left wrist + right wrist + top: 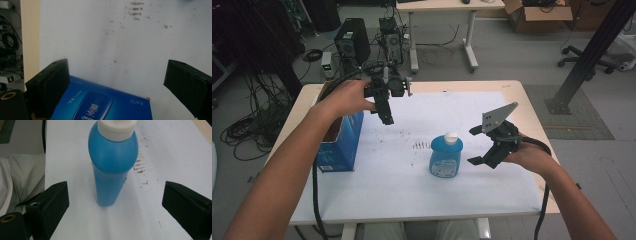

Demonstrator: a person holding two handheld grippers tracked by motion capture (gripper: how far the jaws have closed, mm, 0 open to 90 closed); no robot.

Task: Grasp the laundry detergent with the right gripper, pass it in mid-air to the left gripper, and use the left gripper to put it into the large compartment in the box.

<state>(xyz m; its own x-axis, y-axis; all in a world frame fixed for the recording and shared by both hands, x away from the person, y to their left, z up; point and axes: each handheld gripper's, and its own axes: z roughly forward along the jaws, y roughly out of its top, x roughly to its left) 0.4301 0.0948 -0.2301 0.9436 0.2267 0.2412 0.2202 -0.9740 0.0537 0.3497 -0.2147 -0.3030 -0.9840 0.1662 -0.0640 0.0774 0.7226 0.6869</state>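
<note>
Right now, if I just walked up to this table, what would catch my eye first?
Probably the blue bottle with its white cap, upright near the middle of the white table, with the right gripper open beside it. Next, the blue box standing open at the table's left edge, with the left gripper held open just to its right.

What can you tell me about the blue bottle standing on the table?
The blue bottle looks like smooth plastic, with rounded shoulders, a white cap and a pale label on its front. It stands upright and closed on the white table cover, right of the blue box. Nothing grips it: the right gripper is open beside it, jaws apart and clear of it.
</note>
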